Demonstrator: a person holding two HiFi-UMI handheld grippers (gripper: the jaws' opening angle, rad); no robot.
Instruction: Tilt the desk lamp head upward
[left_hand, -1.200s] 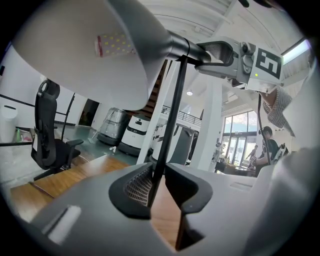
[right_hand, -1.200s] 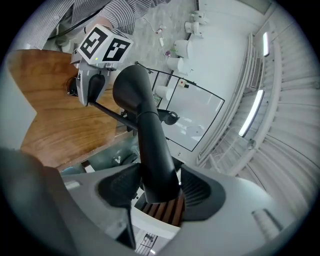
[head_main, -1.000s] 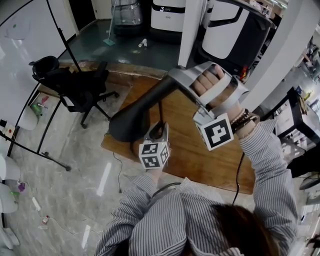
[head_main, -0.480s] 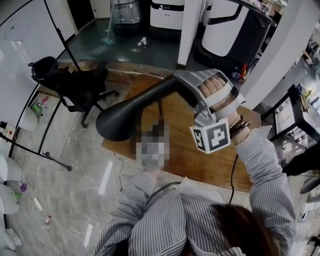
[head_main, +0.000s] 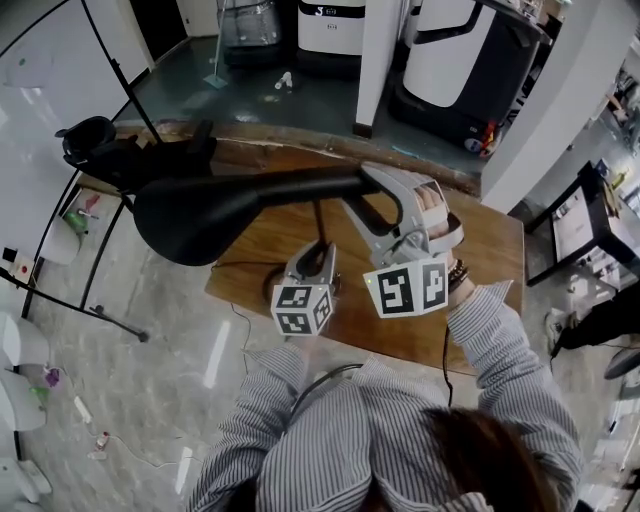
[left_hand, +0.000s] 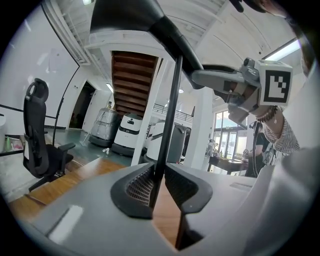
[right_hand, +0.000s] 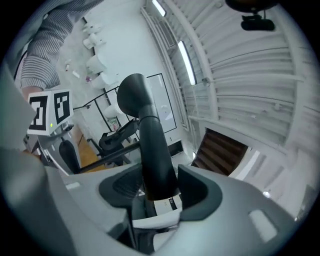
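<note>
Jaws of the left gripper (left_hand: 159, 182) are clamping narrowly on the lamp's pole (left_hand: 170, 120), steadying it above the surface (head_main: 490, 260). Jaws of the right gripper (right_hand: 152, 187) are standing wide, gripping the neck (right_hand: 154, 150), and have just been closing slightly. The head (head_main: 200, 215) is hanging about level beyond the surface's left edge. The tilt seems well under way, with a final lift and release remaining.

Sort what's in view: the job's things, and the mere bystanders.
Job:
- desk lamp head
- lamp neck, in the right hand-held gripper, whose jaws have just closed further on it
- lamp pole, clamped by the left hand-held gripper
- wooden desk

Lying about:
- office chair
- white machines behind the desk
</note>
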